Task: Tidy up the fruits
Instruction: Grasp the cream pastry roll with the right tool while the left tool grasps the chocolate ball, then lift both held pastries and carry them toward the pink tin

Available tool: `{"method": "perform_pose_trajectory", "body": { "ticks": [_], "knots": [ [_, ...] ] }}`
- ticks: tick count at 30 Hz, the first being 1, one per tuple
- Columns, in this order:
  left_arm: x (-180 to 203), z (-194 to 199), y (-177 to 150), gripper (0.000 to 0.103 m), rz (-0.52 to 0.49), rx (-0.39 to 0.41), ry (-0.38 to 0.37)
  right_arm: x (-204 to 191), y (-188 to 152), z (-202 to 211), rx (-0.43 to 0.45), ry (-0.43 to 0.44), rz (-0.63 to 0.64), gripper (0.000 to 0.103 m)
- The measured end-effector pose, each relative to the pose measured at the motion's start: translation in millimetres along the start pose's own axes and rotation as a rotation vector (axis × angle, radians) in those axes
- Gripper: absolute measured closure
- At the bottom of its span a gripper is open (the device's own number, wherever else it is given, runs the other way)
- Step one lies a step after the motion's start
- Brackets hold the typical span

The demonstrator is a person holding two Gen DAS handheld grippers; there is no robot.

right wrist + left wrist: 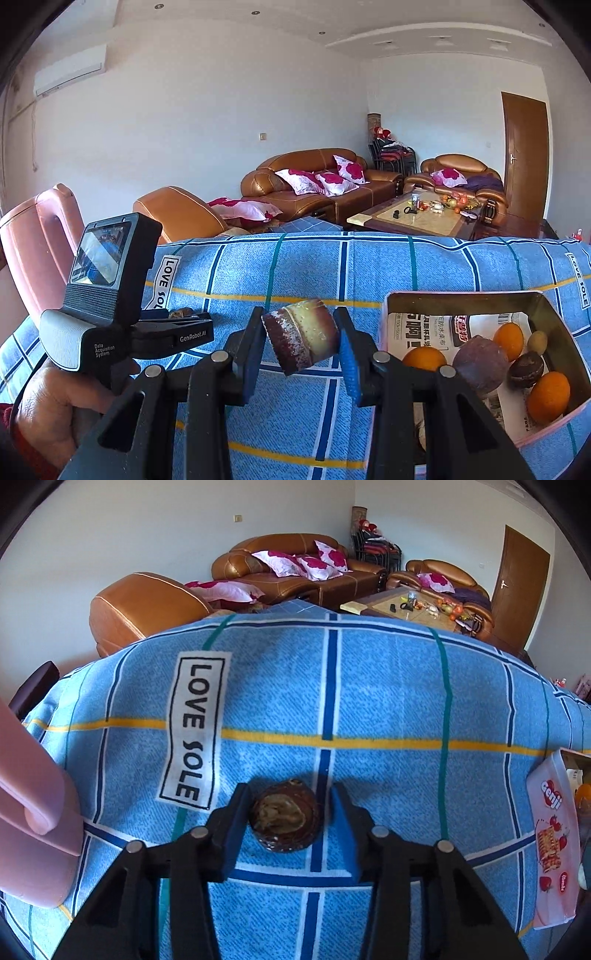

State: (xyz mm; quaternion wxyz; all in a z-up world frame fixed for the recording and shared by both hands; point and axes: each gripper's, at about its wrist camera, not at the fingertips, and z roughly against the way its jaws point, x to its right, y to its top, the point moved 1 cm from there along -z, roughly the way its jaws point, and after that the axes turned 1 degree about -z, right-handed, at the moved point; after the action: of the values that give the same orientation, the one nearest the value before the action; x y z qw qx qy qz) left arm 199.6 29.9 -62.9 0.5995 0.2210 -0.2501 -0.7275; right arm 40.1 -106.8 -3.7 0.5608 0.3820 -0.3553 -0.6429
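Observation:
A dark brown round fruit (284, 819) lies on the blue checked cloth (388, 686) between the blue pads of my left gripper (290, 799). The left pad touches it, and a narrow gap shows at the right pad, so the gripper is open. In the right wrist view that gripper (192, 326) is at the left, held low over the cloth by a person's hand (55, 406). My right gripper (299, 321) is shut on a short cylindrical fruit piece (301, 334), dark red and yellow, held tilted above the cloth. To its right is a pink box (461, 294) with several fruits in it.
The box (554, 834) is lined with newspaper and holds oranges (548, 397), a purple fruit (480, 363) and a dark brown one (526, 369). A pink chair (33, 830) (37, 240) stands at the table's left edge. Sofas and a coffee table lie beyond.

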Motion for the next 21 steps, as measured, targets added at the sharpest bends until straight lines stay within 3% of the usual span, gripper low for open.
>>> {"method": "perform_pose_trajectory", "body": {
  "ticks": [1,10,16,21],
  "knots": [
    [0.6,0.9,-0.8,0.063,-0.004,0.001,-0.007,-0.5,0.2,-0.1,0.000,0.001,0.004,0.064],
    [-11.1,9.2,-6.2,0.064,0.039,0.023,-0.039,-7.4,-3.7,2.0,0.010,0.009,0.020,0.064],
    [-20.9,31.5,-14.5,0.064,0.093,0.121,0.016,-7.3,-5.9,5.7,0.026,0.019,0.025,0.064],
    [-23.3,40.7,-22.8,0.064,0.115,0.141,0.022,-8.5,-7.9,8.7,0.037,0.022,0.040,0.064]
  ]
}}
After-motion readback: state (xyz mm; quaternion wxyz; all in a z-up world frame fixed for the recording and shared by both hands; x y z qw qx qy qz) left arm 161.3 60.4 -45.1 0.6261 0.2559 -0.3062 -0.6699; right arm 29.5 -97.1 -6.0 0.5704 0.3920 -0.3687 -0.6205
